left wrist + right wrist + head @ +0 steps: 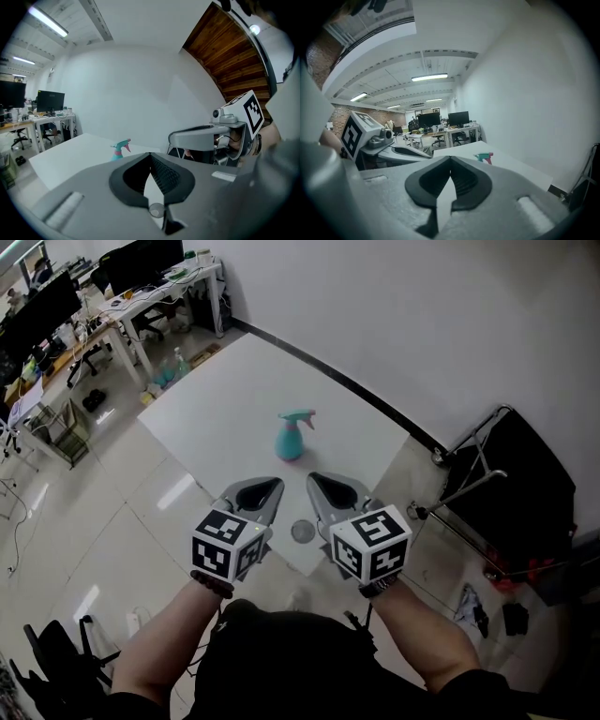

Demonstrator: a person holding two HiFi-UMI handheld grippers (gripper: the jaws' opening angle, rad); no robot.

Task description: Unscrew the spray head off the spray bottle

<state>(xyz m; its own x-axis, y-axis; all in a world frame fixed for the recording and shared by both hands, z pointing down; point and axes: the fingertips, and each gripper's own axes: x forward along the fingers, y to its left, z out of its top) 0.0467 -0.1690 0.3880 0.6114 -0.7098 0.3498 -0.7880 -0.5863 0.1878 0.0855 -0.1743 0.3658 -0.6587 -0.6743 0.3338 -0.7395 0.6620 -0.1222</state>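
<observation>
Spray bottle (290,441) stood upright on the white table (234,399), about mid-table and nearer its right edge. It had a teal body, and the teal spray head (297,417) with a pink part was screwed on. Nothing was touching it.

Left gripper (272,486) and right gripper (315,482) were held side by side over the table's near corner, well apart from the bottle, tips aimed toward it. Left jaws were pressed together tip to tip, nothing between them. Right jaws were the same: closed, empty. Each gripper view showed the bottle small and far past the jaw tips, with the other gripper alongside.

Far left: desks (141,296) with monitors and office chairs. Right of the table: a black cart (516,484) on a metal frame near the wall.
</observation>
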